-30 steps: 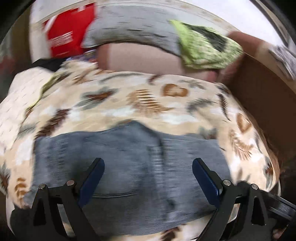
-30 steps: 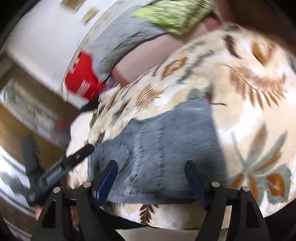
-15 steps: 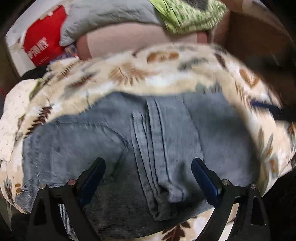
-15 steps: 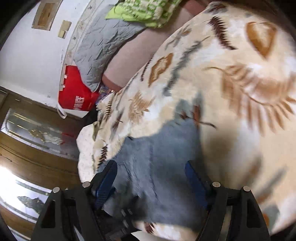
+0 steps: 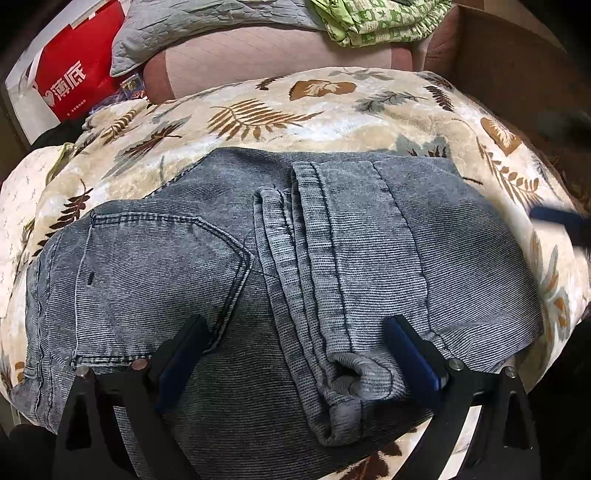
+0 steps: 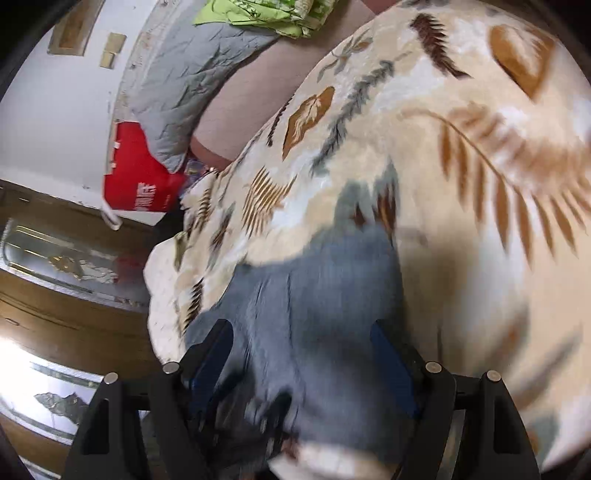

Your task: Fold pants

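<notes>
Pants [image 5: 332,258]: one folded pair on blanket [image 5: 280,110]; two grippers, both sets of fingers [image 5: 181,354] released.

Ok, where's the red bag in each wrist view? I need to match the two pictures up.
Left wrist: the red bag is in the top left corner, left of the grey quilt.
Right wrist: the red bag is left of centre in the upper half, below the grey quilt.
Shared landmark: the green cloth at the top edge in both.
</notes>
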`<state>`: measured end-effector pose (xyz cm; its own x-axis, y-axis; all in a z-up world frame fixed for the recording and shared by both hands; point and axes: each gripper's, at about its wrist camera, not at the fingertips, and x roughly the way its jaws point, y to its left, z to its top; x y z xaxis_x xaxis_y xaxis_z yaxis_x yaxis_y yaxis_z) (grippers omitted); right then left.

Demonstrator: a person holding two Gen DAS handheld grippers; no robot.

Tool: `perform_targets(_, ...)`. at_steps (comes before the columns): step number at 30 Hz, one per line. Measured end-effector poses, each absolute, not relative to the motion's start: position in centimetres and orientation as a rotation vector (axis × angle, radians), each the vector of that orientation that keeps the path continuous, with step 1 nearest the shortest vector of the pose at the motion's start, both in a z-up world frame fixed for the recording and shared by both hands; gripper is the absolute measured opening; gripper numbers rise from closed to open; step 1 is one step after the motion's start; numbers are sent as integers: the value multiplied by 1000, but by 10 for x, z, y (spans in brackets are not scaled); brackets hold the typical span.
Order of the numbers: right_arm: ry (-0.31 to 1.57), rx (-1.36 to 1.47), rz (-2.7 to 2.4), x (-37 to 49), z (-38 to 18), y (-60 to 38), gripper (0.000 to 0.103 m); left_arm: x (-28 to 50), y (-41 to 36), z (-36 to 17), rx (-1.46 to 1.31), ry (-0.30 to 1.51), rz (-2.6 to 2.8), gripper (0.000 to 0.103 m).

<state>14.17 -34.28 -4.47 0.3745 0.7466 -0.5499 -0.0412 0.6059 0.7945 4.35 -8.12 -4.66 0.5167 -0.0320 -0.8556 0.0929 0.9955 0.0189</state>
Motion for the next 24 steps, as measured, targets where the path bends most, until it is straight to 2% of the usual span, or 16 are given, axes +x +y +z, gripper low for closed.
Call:
perform_targets(3, 1097, 806, 585, 112, -62, -344, 84, 39, -66, -33, -24, 1024, -74, 97)
perform_targets(6, 1150, 648, 448, 101, -80, -342, 84, 26, -21, -3, -166, 932, -23, 97)
perform_targets(8, 1085, 602, 515, 91, -64, -333, 84, 16, 19, 9, -247, 876, 81, 97)
perform_targets(13, 960, 221, 656, 65, -15, -260, 82, 10, 75, 5, -366, 887, 187, 97)
perform_targets(15, 942, 105, 713, 55, -14, -228, 72, 7, 78, 2, -372, 886, 181, 97)
perform_targets(17, 952, -8, 755, 54, -21, -195, 53, 6, 79, -3, -366, 894, 166, 97)
perform_targets(21, 980, -108, 753, 59, -45, -168, 44, 1, 76, -9, -371, 915, 149, 97)
perform_targets(23, 1001, -43, 773, 64, -49, -173, 19, 2, 77, -10, -372, 916, 148, 97)
perform_targets(24, 1003, -18, 781, 66, -48, -175, 16, 1, 79, -10, -370, 916, 150, 97)
